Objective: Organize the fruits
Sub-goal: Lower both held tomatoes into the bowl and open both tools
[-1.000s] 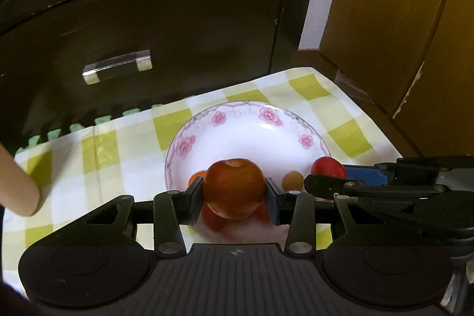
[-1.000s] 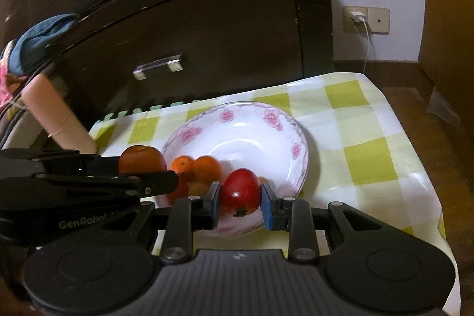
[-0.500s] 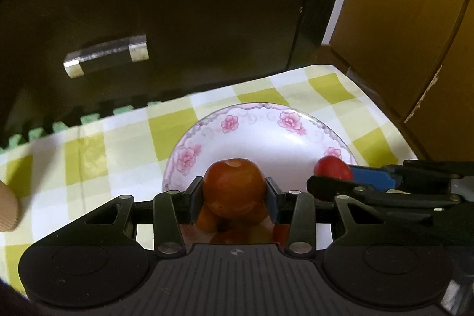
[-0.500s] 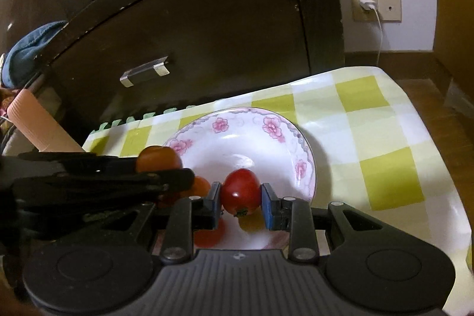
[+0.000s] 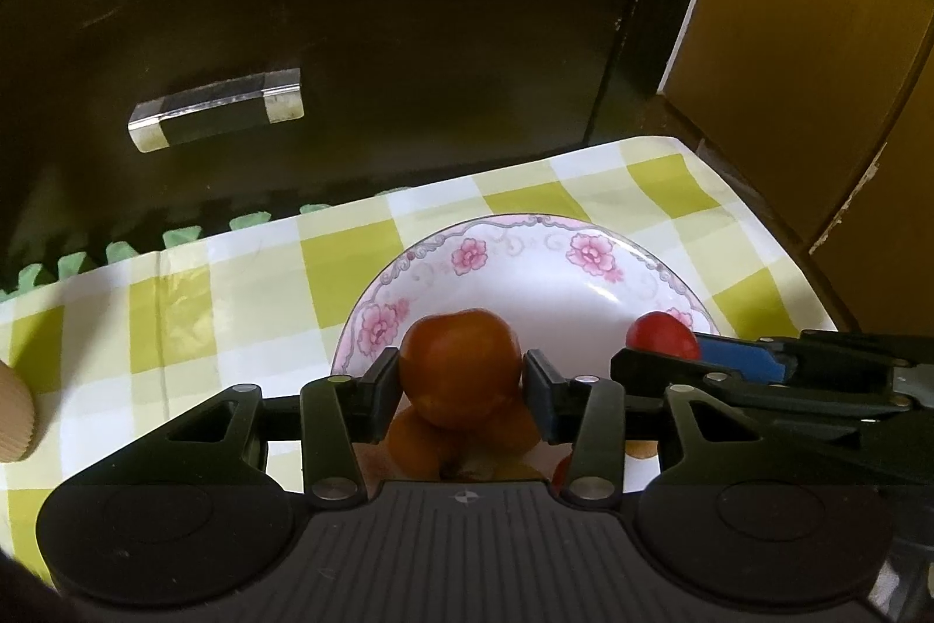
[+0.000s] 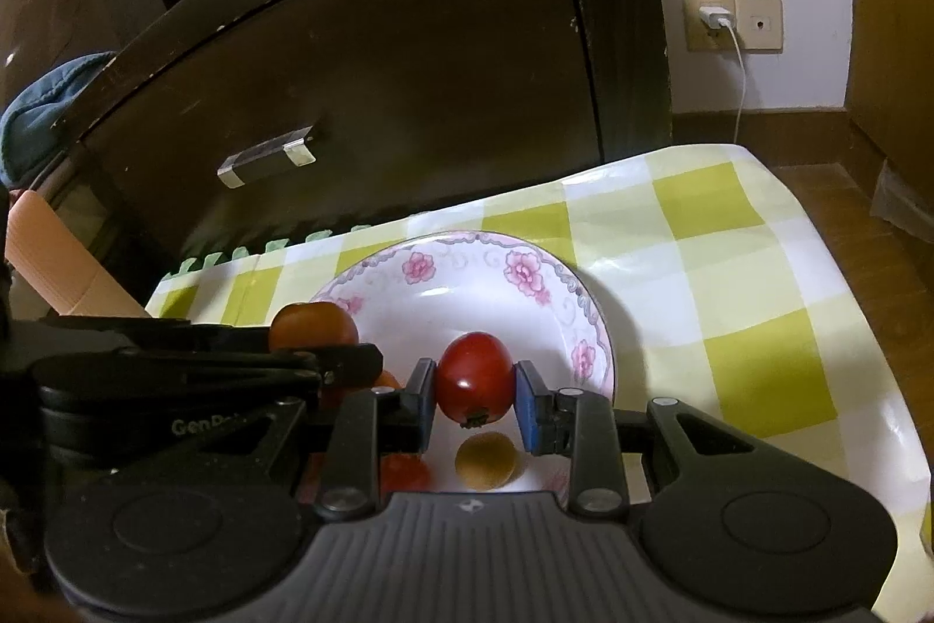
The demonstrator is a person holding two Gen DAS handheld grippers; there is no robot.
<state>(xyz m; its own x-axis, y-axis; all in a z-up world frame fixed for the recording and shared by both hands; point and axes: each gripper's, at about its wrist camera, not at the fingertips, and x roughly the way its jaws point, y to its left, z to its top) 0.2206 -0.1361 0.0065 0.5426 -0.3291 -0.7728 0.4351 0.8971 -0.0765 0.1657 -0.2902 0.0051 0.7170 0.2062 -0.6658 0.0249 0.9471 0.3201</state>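
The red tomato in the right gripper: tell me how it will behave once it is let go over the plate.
The red tomato looks round and glossy, so it would probably roll toward the low middle of the floral plate. Its smooth skin may slip between the right gripper pads. It likely bruises if squeezed hard.

orange tomato [image 5: 459, 365], red tomato [image 6: 474, 376], both clamped above floral plate [image 6: 525, 307]

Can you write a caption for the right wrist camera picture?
Right gripper holds a red tomato over the flowered plate on a checked tablecloth.
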